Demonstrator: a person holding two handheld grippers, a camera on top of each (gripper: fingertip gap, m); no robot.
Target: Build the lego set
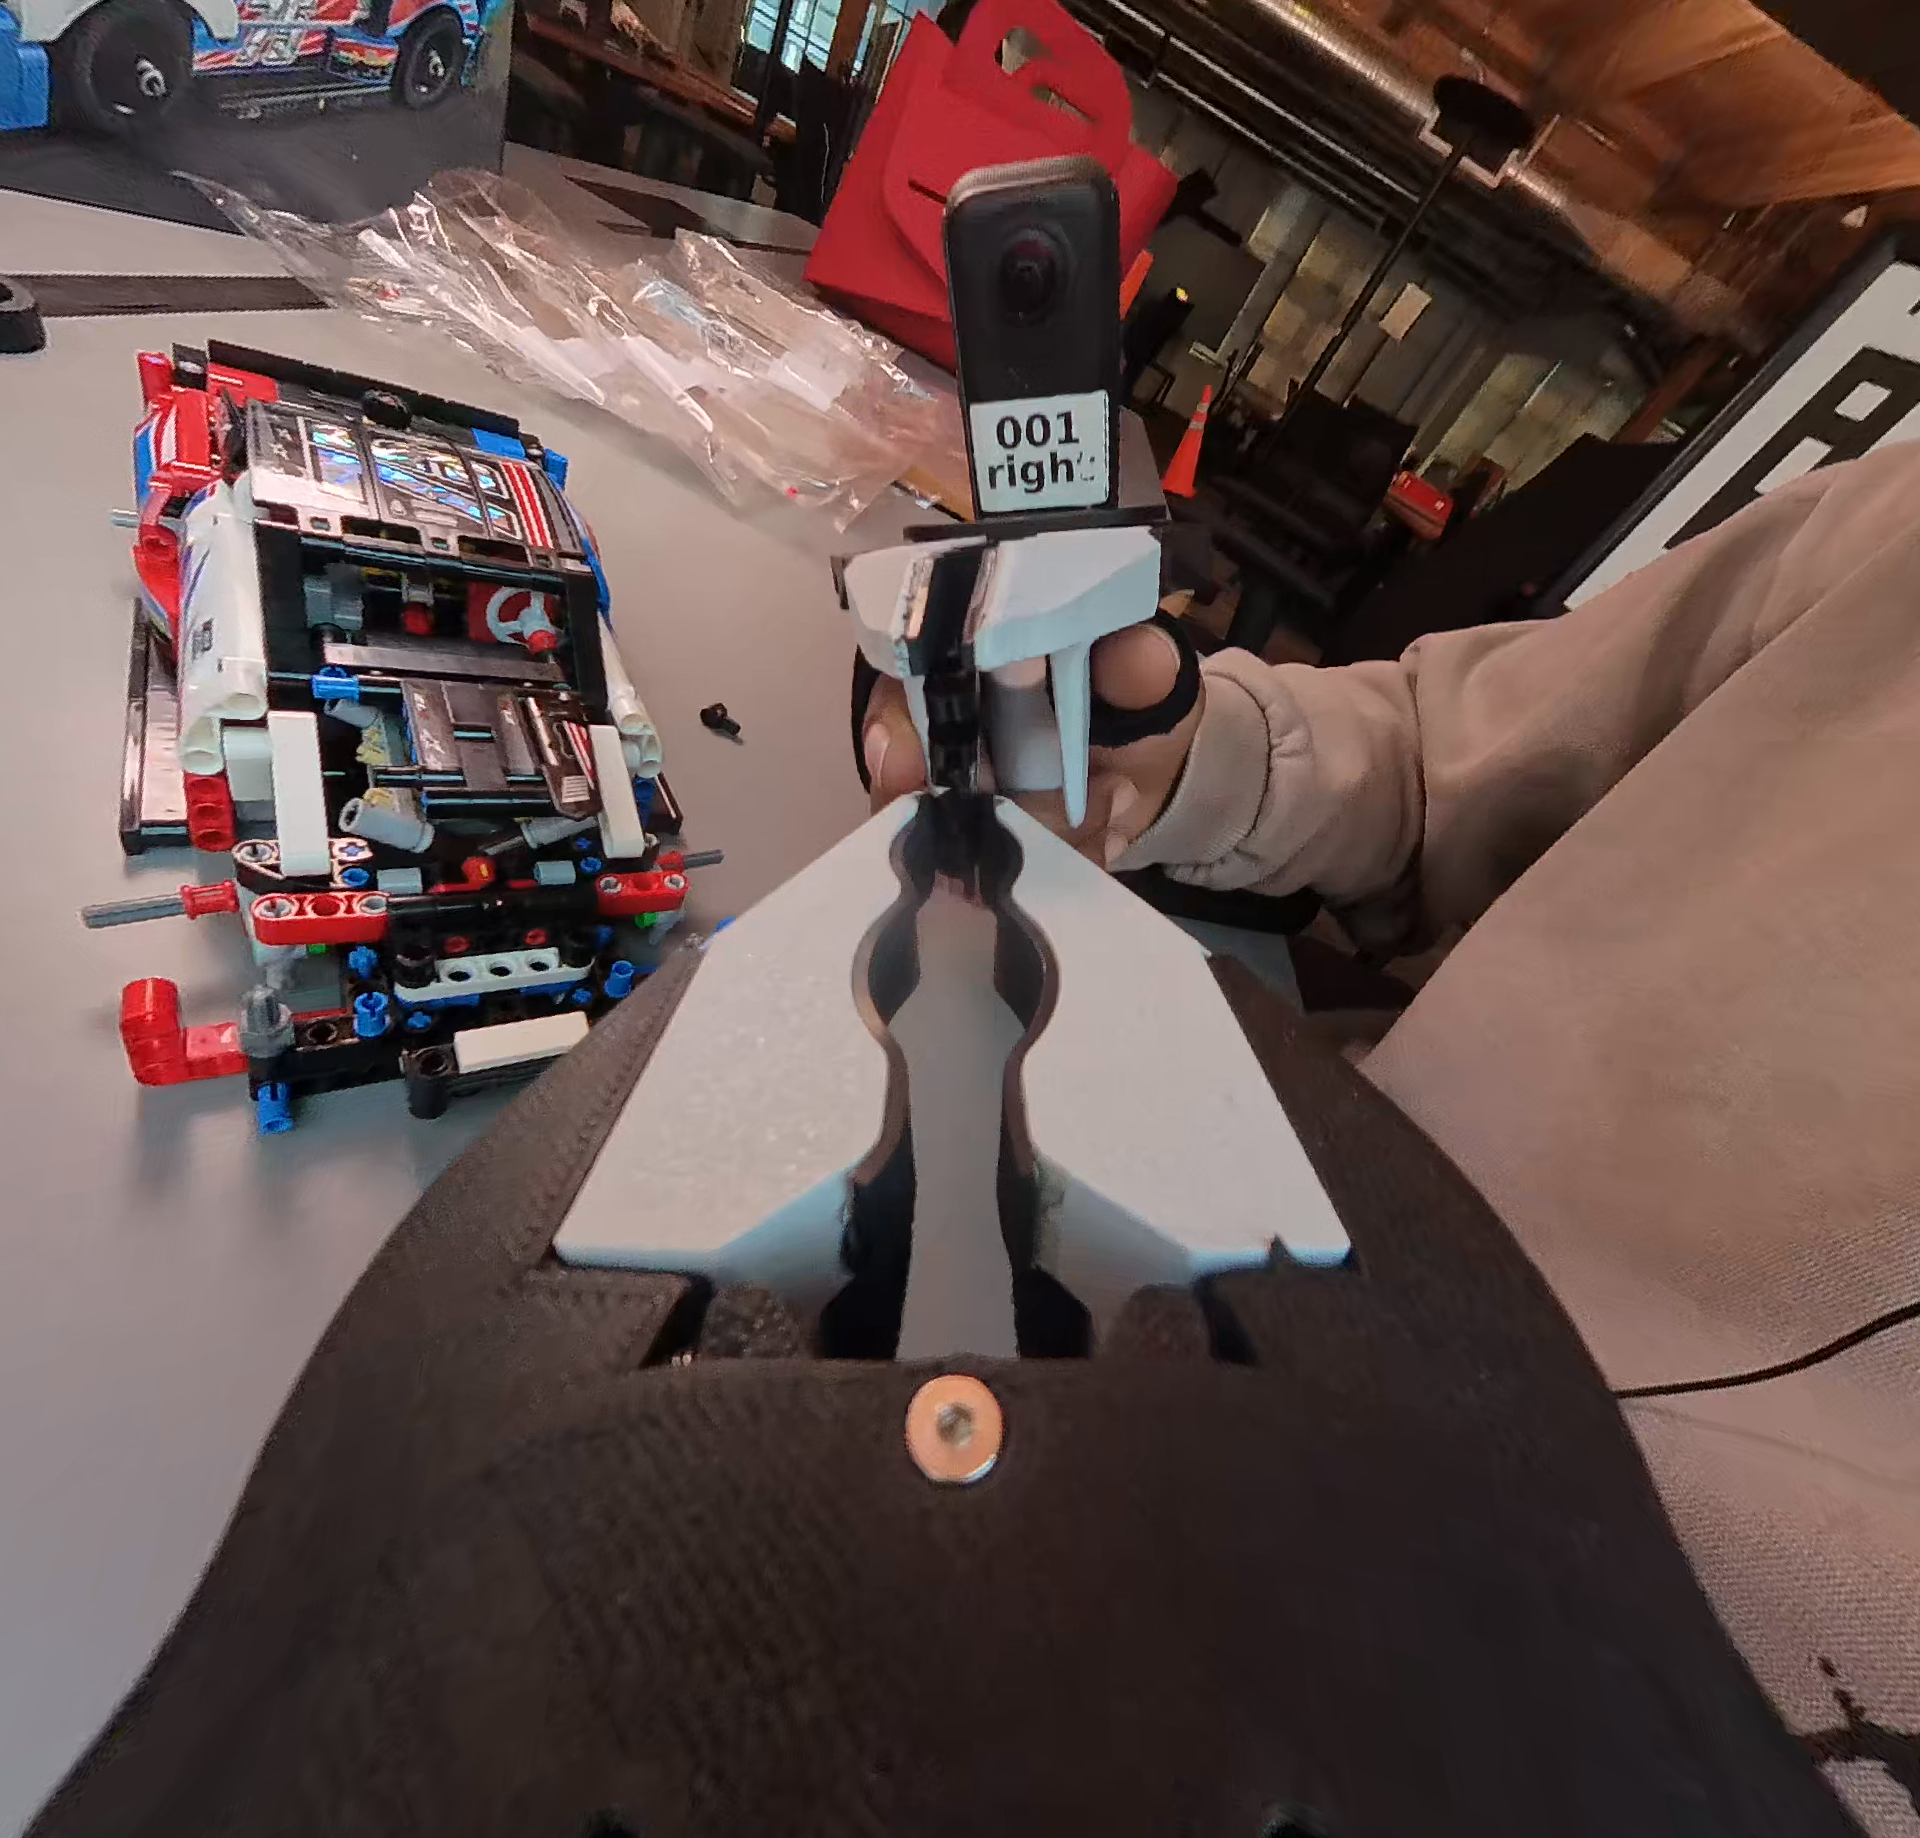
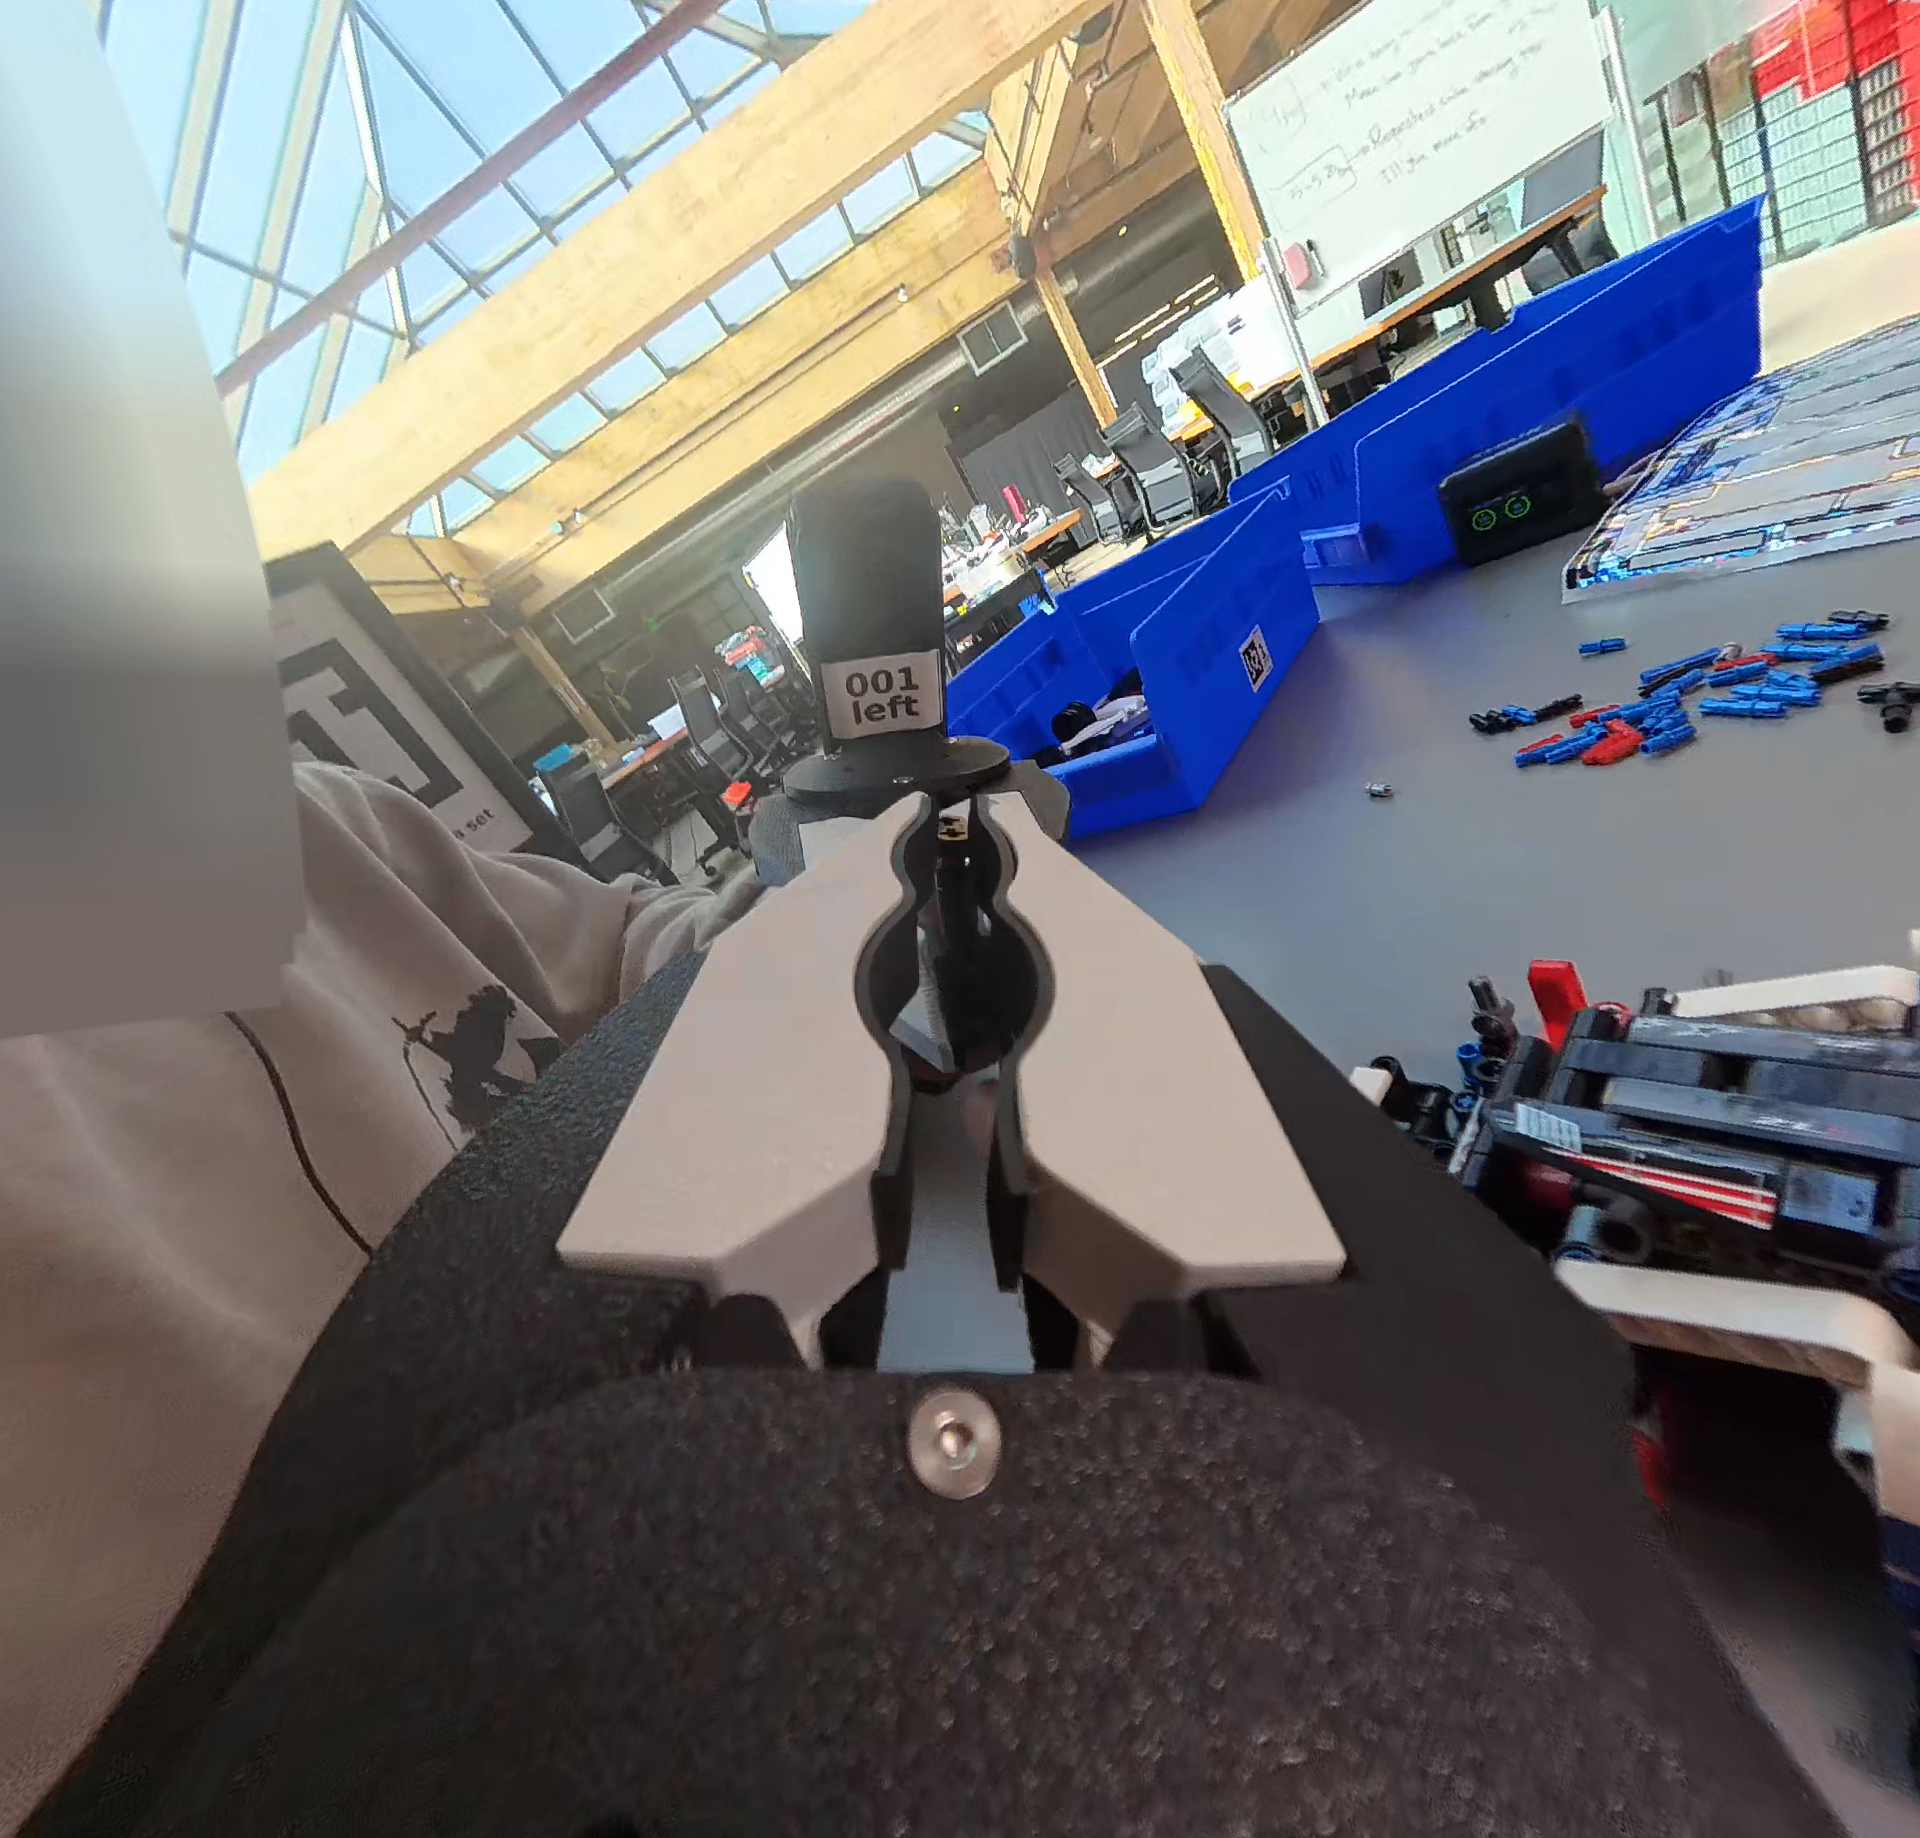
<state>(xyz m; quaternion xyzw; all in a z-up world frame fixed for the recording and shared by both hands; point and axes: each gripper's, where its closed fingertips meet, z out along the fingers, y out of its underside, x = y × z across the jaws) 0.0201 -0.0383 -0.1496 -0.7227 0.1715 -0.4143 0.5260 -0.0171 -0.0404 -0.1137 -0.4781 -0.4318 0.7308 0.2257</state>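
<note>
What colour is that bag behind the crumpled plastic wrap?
Red; the bag shows best in the left wrist view.

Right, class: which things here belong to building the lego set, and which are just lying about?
Belongs to the job:
- half-built car
- loose pegs
- small black part
- left gripper
- right gripper
- black piece pinched between both grippers

Lying about:
- empty plastic bags
- red bag
- blue bins
</note>
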